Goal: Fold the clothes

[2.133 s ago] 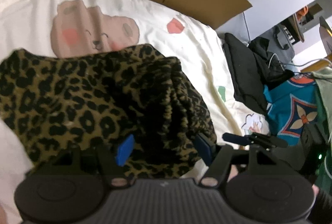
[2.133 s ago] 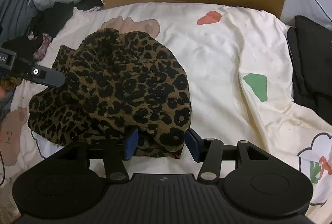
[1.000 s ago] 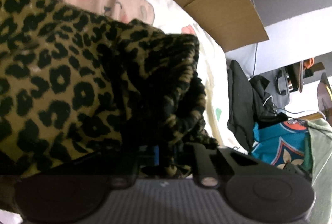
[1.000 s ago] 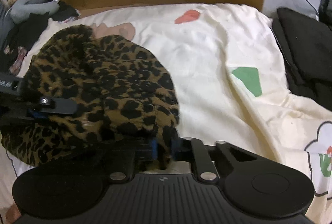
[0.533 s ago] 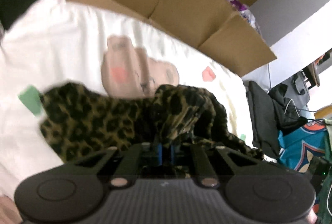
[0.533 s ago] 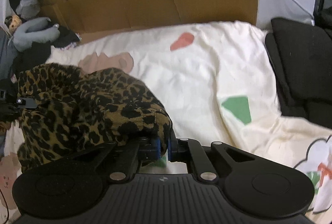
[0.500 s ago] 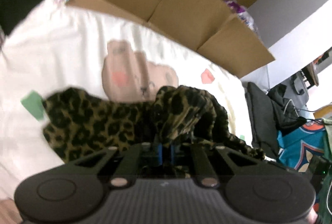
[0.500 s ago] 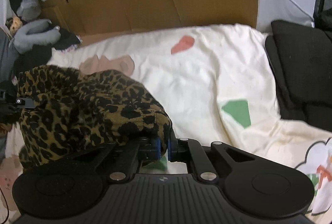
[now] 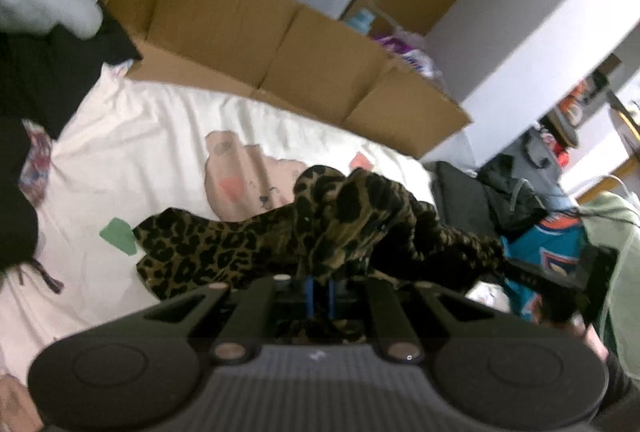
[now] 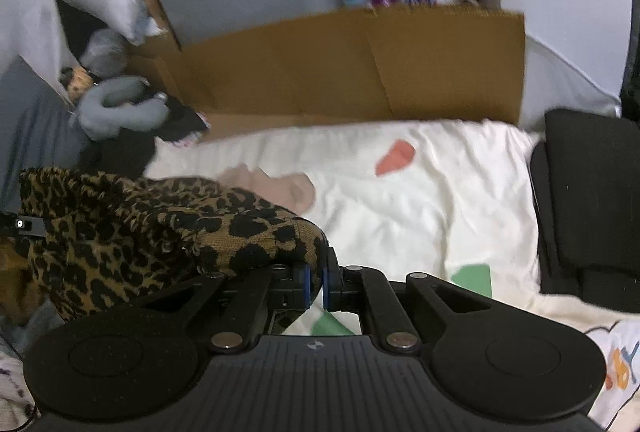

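Note:
A leopard-print garment [image 9: 328,228] hangs lifted above the cream bedsheet [image 9: 132,159], stretched between both grippers. My left gripper [image 9: 319,292] is shut on one edge of it. My right gripper [image 10: 315,286] is shut on another edge of the garment [image 10: 140,232], which drapes off to the left in the right wrist view. The right gripper also shows at the right of the left wrist view [image 9: 560,280], and the left gripper shows at the left edge of the right wrist view [image 10: 24,224].
Flattened cardboard [image 10: 360,67] stands along the far edge of the bed. Black folded clothes [image 10: 592,199] lie on the right. A grey plush toy [image 10: 116,107] and dark clothes lie at the left. A teal garment [image 9: 552,244] lies at the right.
Both grippers went from open to shut on the garment's edges, then rose, lifting the garment off the sheet. It now hangs stretched between them.

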Demonstrator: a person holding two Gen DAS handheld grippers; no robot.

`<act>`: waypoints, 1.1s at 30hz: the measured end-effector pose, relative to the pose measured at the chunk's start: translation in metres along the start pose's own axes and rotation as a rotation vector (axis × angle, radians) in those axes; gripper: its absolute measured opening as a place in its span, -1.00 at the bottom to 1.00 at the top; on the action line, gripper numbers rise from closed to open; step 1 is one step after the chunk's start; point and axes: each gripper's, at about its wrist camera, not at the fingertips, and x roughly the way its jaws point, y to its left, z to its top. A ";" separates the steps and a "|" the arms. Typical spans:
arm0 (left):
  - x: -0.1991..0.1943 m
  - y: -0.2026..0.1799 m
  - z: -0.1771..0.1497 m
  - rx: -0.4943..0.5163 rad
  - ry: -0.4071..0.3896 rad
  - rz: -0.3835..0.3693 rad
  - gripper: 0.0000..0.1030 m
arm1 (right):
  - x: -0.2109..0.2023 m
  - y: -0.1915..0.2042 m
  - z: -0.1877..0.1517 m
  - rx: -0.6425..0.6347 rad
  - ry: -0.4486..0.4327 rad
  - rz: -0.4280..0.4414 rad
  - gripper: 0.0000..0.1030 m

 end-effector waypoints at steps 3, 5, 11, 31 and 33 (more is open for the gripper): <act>-0.030 -0.010 -0.001 0.068 0.033 -0.058 -0.87 | -0.023 0.006 0.012 -0.024 -0.029 0.035 -0.93; -0.046 -0.014 0.001 0.083 0.048 -0.077 -0.88 | -0.037 0.008 0.019 -0.029 -0.034 0.066 -0.93; -0.085 -0.035 0.012 0.101 0.067 -0.112 -0.93 | -0.088 0.021 0.048 -0.115 -0.002 0.108 -0.93; -0.067 -0.033 0.044 0.107 0.117 -0.044 -0.94 | -0.090 0.019 0.102 -0.199 0.104 0.128 -0.93; -0.055 -0.026 0.047 0.112 0.122 -0.035 -0.94 | -0.075 0.016 0.104 -0.207 0.103 0.099 -0.93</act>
